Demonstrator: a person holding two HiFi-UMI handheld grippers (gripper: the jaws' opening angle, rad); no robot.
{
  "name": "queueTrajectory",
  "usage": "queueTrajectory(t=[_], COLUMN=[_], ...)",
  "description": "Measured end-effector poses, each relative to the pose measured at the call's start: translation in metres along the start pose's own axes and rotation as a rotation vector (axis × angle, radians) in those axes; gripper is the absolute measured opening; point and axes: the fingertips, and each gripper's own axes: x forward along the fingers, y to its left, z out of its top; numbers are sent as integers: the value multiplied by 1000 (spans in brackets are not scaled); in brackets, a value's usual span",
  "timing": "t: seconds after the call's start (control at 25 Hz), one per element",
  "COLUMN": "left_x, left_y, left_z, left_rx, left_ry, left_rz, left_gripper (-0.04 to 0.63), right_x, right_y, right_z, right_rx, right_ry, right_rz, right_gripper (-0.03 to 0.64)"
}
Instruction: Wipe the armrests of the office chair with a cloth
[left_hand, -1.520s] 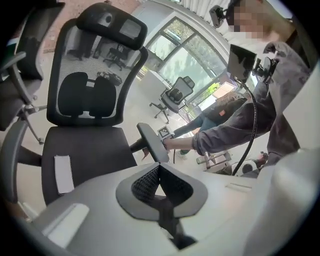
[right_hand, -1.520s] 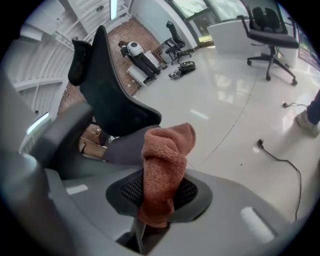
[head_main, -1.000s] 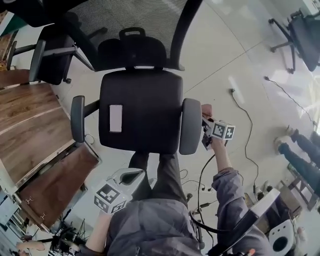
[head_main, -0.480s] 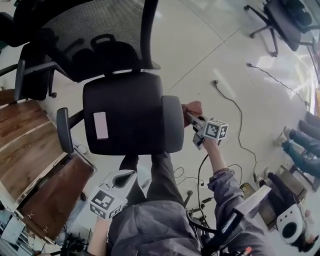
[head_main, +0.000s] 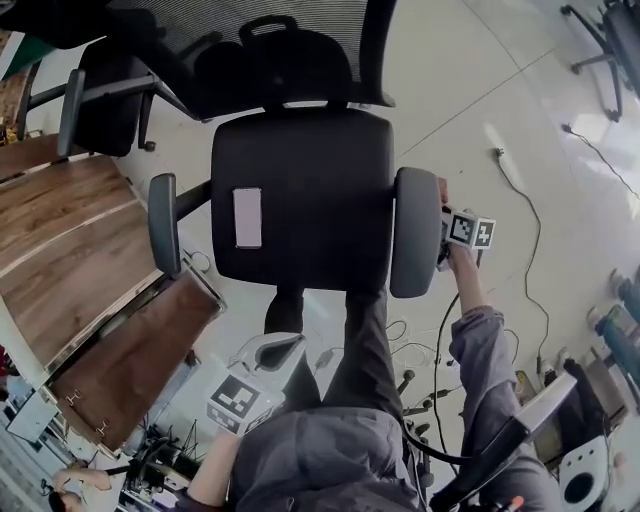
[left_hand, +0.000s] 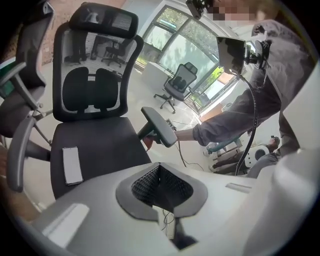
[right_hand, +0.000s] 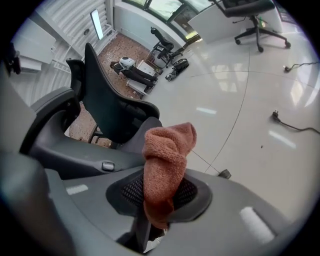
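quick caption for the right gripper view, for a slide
Right gripper clamps an orange cloth beside the office chair's armrest.

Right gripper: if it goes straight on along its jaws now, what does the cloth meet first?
Likely the armrest: the right gripper, shut on the cloth, sits close beside its outer side, angled toward the seat. Depth is unclear; it might slip past to the seat's edge instead.

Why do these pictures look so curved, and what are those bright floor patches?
Head view: wide lens bows the office chair; glare streaks the glossy floor. Left gripper view: fisheye circle, dark corners, windows bright. Right gripper view: same fisheye, cloth sharp.
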Motion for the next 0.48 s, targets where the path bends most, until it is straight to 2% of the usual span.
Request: queueTrajectory(t=[0.2,0.36,0.48], left_x=[-8,-25,-40], left_y=[10,18,30], left_z=[-3,0,-1], left_rx=[23,39,50], left_ry=[-39,-86,-112], left_rz=[-9,-29,-51], left_gripper=[9,9,9], right_x=[-40,-108,-157], right_y=[41,72,120], right_z=[20,44,61], right_rx=[-4,-46,-108], right_ry=[-94,-233,-311], right_rz=[53,12,-24], right_gripper=[95,95,95])
